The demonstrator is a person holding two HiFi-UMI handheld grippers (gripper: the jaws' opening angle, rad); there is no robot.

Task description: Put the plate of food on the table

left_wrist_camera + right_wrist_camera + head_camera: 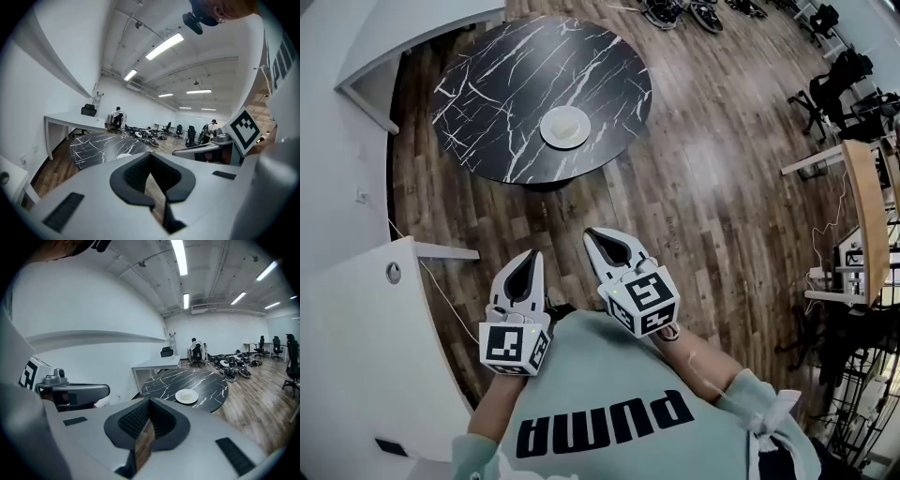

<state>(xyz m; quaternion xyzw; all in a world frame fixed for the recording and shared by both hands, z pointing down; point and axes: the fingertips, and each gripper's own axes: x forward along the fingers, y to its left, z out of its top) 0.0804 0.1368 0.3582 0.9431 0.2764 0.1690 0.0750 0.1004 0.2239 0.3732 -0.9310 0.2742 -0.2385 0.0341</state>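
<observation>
A white plate of pale food rests on the round black marble table, toward its near right side. The right gripper view shows the same plate on that table, some way ahead. Both grippers are held close to the person's chest, well short of the table. My left gripper is shut with nothing in it, its tips pointing toward the table. The right gripper is also shut and empty.
A white counter stands close on the left, and a white desk at the far left. Office chairs and a wooden-edged desk line the right. Wheeled devices lie on the wood floor beyond the table.
</observation>
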